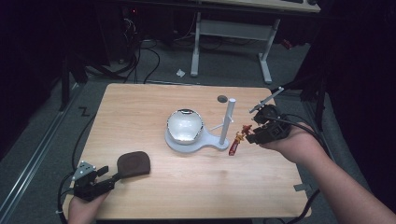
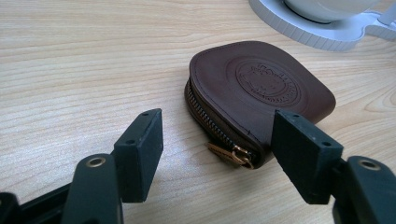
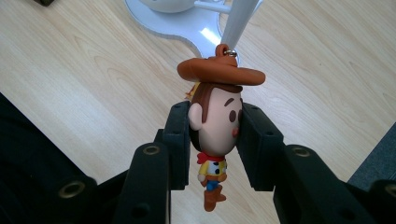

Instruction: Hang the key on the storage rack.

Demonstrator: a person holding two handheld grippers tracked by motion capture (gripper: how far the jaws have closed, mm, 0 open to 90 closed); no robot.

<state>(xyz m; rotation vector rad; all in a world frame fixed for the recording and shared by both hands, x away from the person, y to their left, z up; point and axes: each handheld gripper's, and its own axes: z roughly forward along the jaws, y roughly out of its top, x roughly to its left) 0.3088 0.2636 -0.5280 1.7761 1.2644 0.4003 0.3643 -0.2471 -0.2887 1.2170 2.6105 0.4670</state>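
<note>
A: Where is the cowboy figure [image 3: 214,126]?
B: The right claw [image 3: 215,135] is clamped on its head, above the bench [image 1: 140,107], near the white stand [image 1: 205,137].
A: And the left claw [image 2: 217,149]?
B: Its jaws are apart around the brown pouch [image 2: 254,91] corner.

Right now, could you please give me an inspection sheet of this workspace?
Surface: wooden table, bare apart from the items below.
Job's things: cowboy figure keychain; brown zipped pouch, flat on the table; white stand with a bowl on its base.
Clutter: small dark disc.
Grippers: right hand-held gripper clamps the figure's head; left hand-held gripper open at the pouch's zip end.
Cables: black cables on the floor.
Surroundings: white desk frame, dark room.
</note>
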